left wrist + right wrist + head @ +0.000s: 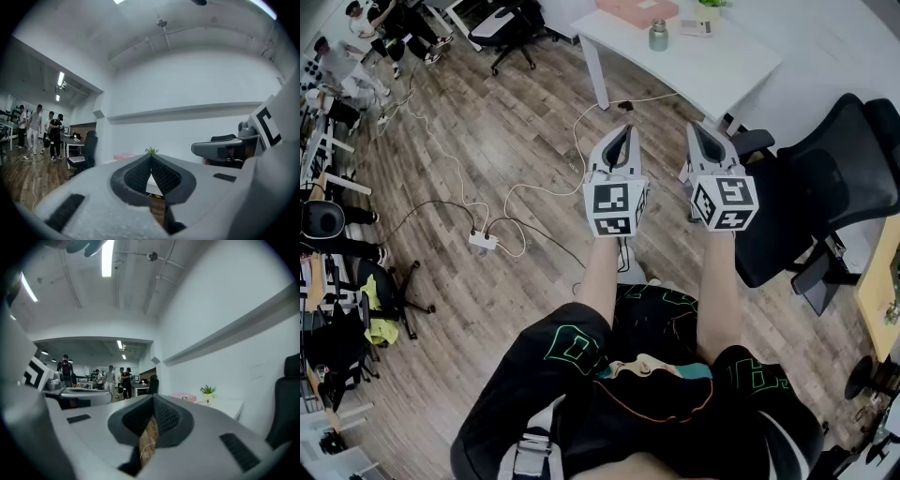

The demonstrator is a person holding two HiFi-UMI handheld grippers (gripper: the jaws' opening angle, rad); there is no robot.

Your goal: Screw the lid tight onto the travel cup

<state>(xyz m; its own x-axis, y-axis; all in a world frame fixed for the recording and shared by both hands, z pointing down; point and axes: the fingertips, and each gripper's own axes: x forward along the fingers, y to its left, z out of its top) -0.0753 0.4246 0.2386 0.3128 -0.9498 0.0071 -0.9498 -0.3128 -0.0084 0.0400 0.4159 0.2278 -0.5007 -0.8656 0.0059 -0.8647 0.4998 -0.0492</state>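
**Head view**
- Left tool: the white two-jaw left gripper [623,133] is held over the wooden plank floor [487,150]. Its tip points toward the white table [712,70]. The jaws are together with nothing between them.
- Right tool: the white two-jaw right gripper [701,133] is just beside the left one, in the same attitude. It is closed and empty.
- Task item: the small grey-green travel cup [658,35] stands upright on the table, well apart from both grippers. It is too small to tell how its lid sits.
- Table, other: the flat pink box [637,9] is cut off by the top edge. A pale object near the cup cannot be identified.
- Seating: the black mesh office chair [825,187] is right of the right gripper and partly cut off.
- Floor: the white power strip [483,241] lies among pale cables.
- Far corner: people [356,47] are small and distorted.

**Left gripper view**
- Jaws: the dark ribbed pads meet at the tip. Only a thin wedge stays open beneath them.
- Beyond the tip: the small green plant [151,151] peeks over the closed jaws, and the pink box is to its left. The cup cannot be made out.
- Right edge: the other gripper's marker cube is cut off.

**Right gripper view**
- Jaws: the pads are pressed together. A sliver of floor and cable shows through the lower gap.
- Table: the box and plant are to the right. The cup cannot be distinguished.
- Chair: only a dark edge shows at the frame's right.
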